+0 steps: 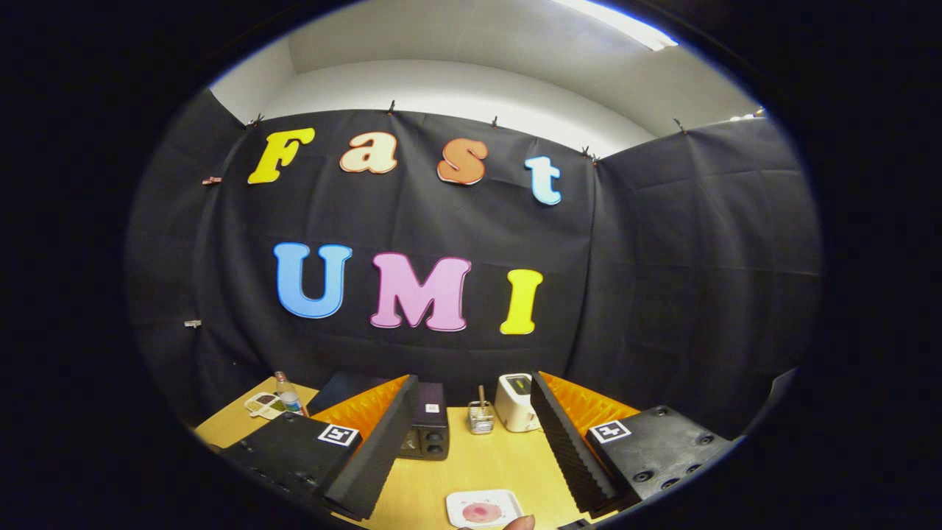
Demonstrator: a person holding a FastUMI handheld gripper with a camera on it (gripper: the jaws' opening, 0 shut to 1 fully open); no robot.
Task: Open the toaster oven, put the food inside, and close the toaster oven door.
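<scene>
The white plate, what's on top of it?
The white plate on the table, between the open gripper fingers, holds a round pinkish food. A fingertip covers its near rim.

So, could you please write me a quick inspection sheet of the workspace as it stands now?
Surface: wooden table, bare between the fingers.
Job's things: toaster oven, dark, at the back behind one finger, door state unclear; food on a white plate, near, between the fingers.
Clutter: white toaster; small wire rack beside it; plastic bottle and a flat white tray at the far side.
Grippers: gripper open, fingers wide apart, holding nothing.
Cables: nothing seen.
Surroundings: black cloth wall, white ceiling above; a fingertip by the plate.
</scene>
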